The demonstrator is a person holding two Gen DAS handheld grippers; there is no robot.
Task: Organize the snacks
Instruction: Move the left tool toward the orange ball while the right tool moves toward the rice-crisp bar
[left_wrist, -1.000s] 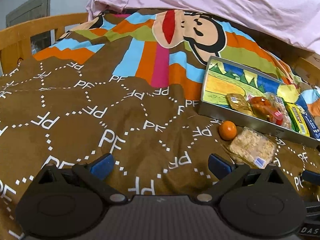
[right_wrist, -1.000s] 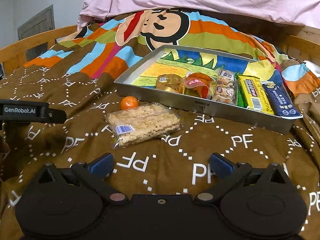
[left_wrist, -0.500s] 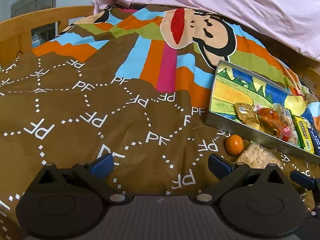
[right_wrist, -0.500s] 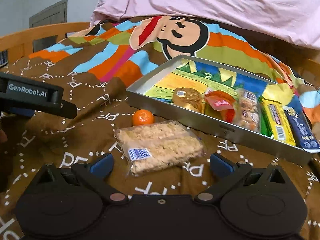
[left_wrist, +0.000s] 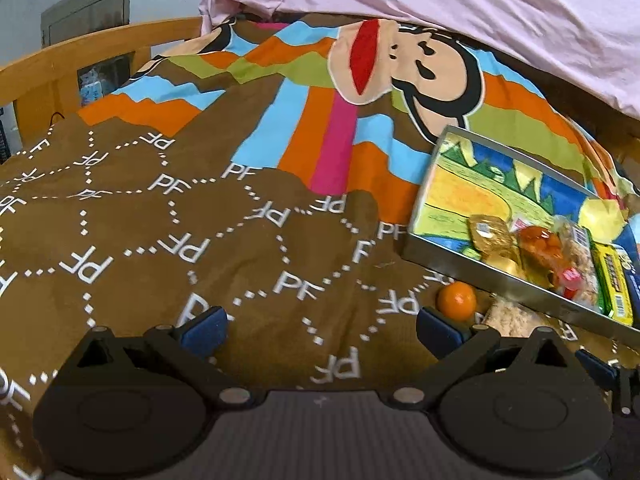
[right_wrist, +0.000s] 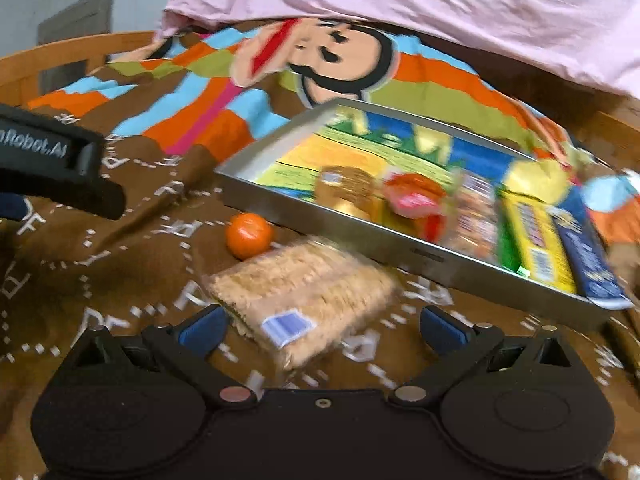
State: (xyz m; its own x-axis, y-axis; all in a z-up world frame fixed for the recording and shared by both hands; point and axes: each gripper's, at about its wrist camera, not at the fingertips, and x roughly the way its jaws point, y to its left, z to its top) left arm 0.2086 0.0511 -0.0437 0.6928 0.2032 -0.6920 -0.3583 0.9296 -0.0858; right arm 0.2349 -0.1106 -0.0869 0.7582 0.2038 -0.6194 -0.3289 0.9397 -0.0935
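Metal tray [right_wrist: 424,256] already holds a row of wrapped snacks, so the crispy rice packet [right_wrist: 300,300] and orange [right_wrist: 249,235] lying beside it look next; right gripper [right_wrist: 322,330], jaws wide apart, straddles the packet; left gripper [left_wrist: 322,330] hovers open, empty.

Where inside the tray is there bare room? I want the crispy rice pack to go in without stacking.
The tray is bare along its far and left side, behind the bun pack. The near wall is crowded with snacks in a row. The rice pack lies outside beside the orange.
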